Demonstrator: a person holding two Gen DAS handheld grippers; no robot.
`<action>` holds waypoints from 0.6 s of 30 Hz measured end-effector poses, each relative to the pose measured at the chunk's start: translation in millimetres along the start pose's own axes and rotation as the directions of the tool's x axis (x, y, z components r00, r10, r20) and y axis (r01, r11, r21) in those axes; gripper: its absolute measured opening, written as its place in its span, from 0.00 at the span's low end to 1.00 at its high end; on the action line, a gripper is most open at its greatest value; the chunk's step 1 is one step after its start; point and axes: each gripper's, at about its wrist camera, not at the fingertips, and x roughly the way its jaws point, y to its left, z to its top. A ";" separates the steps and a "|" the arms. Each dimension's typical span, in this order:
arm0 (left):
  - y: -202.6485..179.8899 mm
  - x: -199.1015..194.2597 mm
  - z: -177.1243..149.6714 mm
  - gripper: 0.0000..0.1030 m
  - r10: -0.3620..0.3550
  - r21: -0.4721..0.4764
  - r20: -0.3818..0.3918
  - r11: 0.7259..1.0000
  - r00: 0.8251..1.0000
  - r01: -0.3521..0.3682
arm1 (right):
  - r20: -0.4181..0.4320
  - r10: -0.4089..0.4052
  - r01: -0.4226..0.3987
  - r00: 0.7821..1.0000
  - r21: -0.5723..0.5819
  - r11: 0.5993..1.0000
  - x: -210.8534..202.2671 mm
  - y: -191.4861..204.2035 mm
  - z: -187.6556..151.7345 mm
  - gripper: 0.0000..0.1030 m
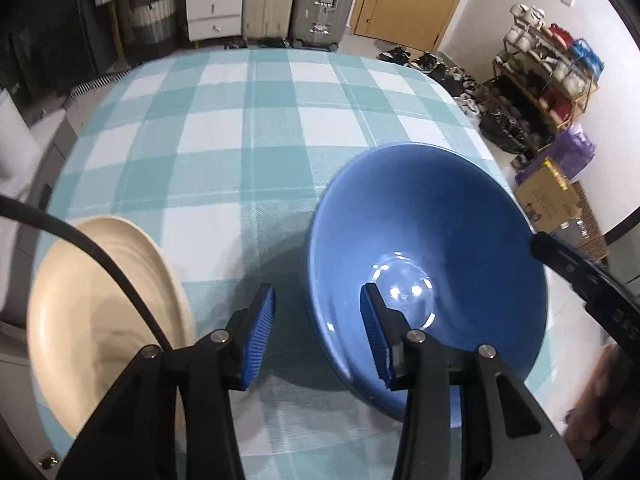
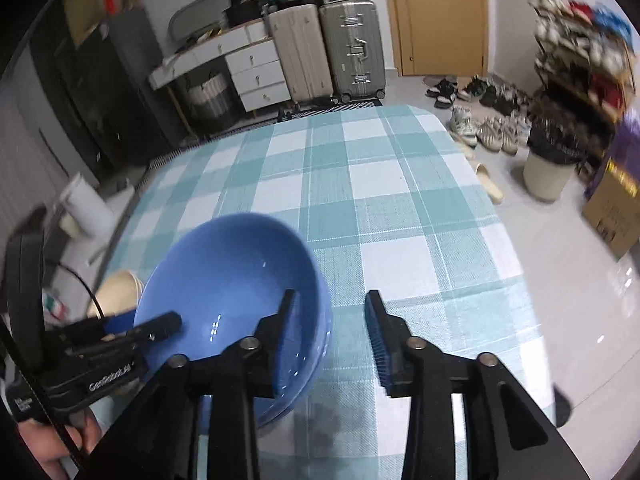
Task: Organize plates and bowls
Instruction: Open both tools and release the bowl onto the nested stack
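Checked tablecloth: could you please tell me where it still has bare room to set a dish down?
The checked tablecloth is bare across its far half, beyond the blue bowl, and on the right beside that bowl. The near left is crowded: the cream plate, the bowl and both hand-held grippers.

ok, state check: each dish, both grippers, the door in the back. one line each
blue bowl: upright on the checked tablecloth, empty, rim between both grippers' jaws, not clamped
cream plate: on the table left of the bowl, empty, untouched
left gripper: open, straddling the bowl's near-left rim
right gripper: open, straddling the bowl's right rim
wooden door: closed
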 end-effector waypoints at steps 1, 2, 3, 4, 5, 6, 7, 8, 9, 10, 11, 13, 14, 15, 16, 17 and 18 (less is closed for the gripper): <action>0.7 1.6 -0.3 0.46 -0.002 -0.014 0.003 1.000 1.000 0.002 | -0.003 0.012 -0.012 1.000 0.026 1.000 3.5 -5.4 0.1 0.38; 1.5 1.8 -0.7 0.47 -0.005 -0.027 0.013 1.000 1.000 0.006 | -0.015 0.046 -0.045 0.999 0.076 0.996 10.0 -14.3 -0.3 0.38; 2.5 2.6 -0.7 0.49 -0.008 -0.044 0.030 0.999 1.000 0.010 | -0.030 0.091 -0.087 0.995 0.124 0.989 16.6 -21.4 -0.7 0.39; 4.4 3.5 -2.1 0.51 -0.014 -0.068 0.050 0.998 0.999 0.017 | -0.039 0.124 -0.116 0.992 0.160 0.980 21.4 -26.5 -1.4 0.39; 6.0 4.5 -2.8 0.51 -0.019 -0.083 0.060 0.996 0.998 0.024 | -0.052 0.173 -0.158 0.984 0.218 0.963 29.5 -34.7 -3.2 0.39; 7.1 5.8 -3.9 0.51 -0.018 -0.097 0.067 0.995 0.998 0.024 | -0.055 0.211 -0.191 0.976 0.253 0.948 34.7 -39.8 -4.9 0.39; 7.2 6.8 -4.9 0.51 -0.013 -0.103 0.068 0.994 0.998 0.020 | -0.052 0.238 -0.215 0.970 0.274 0.937 37.5 -42.6 -6.4 0.39; 6.1 6.4 -5.4 0.51 -0.004 -0.100 0.076 0.995 0.997 0.011 | -0.041 0.260 -0.238 0.965 0.286 0.928 39.4 -44.7 -8.0 0.39; 3.2 4.6 -6.5 0.52 0.006 -0.087 0.091 0.996 0.996 0.002 | -0.026 0.266 -0.248 0.963 0.284 0.926 39.2 -45.0 -9.2 0.40; -0.2 1.9 -8.0 0.52 0.022 -0.069 0.107 0.997 0.994 -0.014 | -0.017 0.266 -0.251 0.964 0.279 0.927 38.8 -44.4 -10.0 0.40; -3.9 -1.1 -9.9 0.53 0.053 -0.053 0.128 0.998 0.990 -0.046 | 0.003 0.256 -0.248 0.967 0.265 0.932 37.0 -42.4 -11.1 0.40; -11.2 -4.4 -12.8 0.68 0.103 -0.026 0.161 0.995 0.982 -0.100 | 0.035 0.231 -0.232 0.972 0.236 0.944 32.3 -37.5 -12.2 0.41; -12.3 -4.7 -13.9 0.77 0.123 -0.024 0.172 0.992 0.977 -0.120 | 0.056 0.217 -0.224 0.975 0.221 0.949 28.7 -35.0 -12.4 0.41; -13.9 -5.9 -16.0 0.88 0.148 -0.028 0.192 0.989 0.970 -0.145 | 0.077 0.204 -0.216 0.976 0.212 0.953 24.6 -33.7 -13.3 0.41; -15.1 -7.5 -18.8 0.90 0.162 -0.041 0.216 0.987 0.963 -0.156 | 0.093 0.198 -0.214 0.976 0.206 0.955 21.5 -32.5 -14.0 0.42; -15.3 -8.2 -21.7 0.90 0.157 -0.054 0.230 0.987 0.960 -0.149 | 0.117 0.195 -0.215 0.974 0.194 0.957 17.1 -30.5 -15.4 0.44; -15.5 -7.8 -23.6 0.90 0.143 -0.056 0.236 0.989 0.961 -0.134 | 0.138 0.180 -0.202 0.974 0.166 0.965 12.8 -25.0 -17.0 0.47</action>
